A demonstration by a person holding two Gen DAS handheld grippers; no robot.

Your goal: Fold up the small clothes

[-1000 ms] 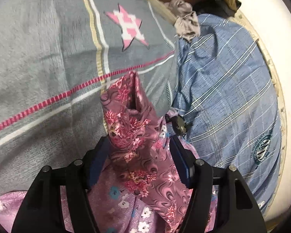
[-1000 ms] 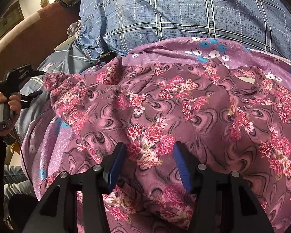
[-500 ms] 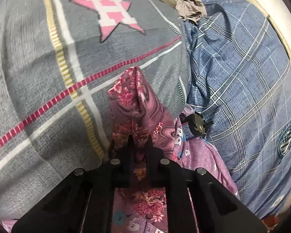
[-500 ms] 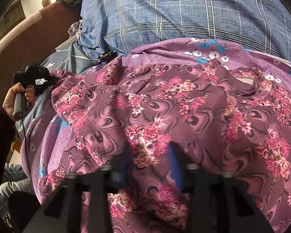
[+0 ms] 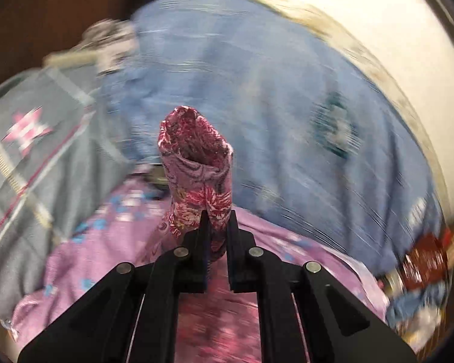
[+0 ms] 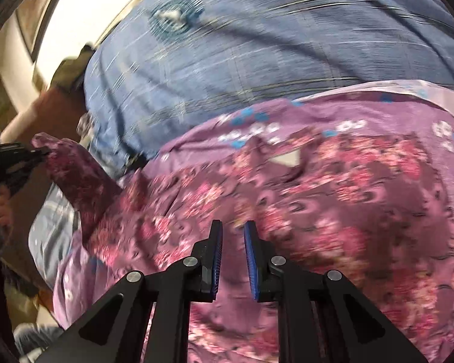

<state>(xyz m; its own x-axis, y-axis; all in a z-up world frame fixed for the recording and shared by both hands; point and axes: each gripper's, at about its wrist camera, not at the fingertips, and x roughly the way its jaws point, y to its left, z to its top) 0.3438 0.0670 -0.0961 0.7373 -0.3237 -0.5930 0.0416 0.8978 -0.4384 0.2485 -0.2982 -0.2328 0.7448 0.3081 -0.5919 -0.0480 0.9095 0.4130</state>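
Note:
A maroon garment with pink flowers [image 6: 333, 199] lies spread on a lilac flowered cloth [image 6: 333, 112]. My left gripper [image 5: 216, 216] is shut on one sleeve of the floral garment [image 5: 196, 157], which stands up from the jaws as a tube. In the right wrist view that sleeve [image 6: 72, 169] is stretched to the left, with the left gripper [image 6: 44, 151] at its end. My right gripper [image 6: 233, 227] is nearly closed over the garment's near edge; motion blur hides whether cloth is pinched between its blue pads.
A blue plaid blanket [image 5: 287, 96] covers the bed behind the garment. A grey quilt with a pink star [image 5: 27, 127] lies at the left. A wooden headboard [image 5: 45, 9] and white wall [image 5: 393, 30] are beyond. Loose clothes [image 5: 423, 260] sit at the right edge.
The left gripper closed on the sleeve and has swung it up and to the right, off the grey quilt. The right gripper's jaws closed from wide open to a narrow gap.

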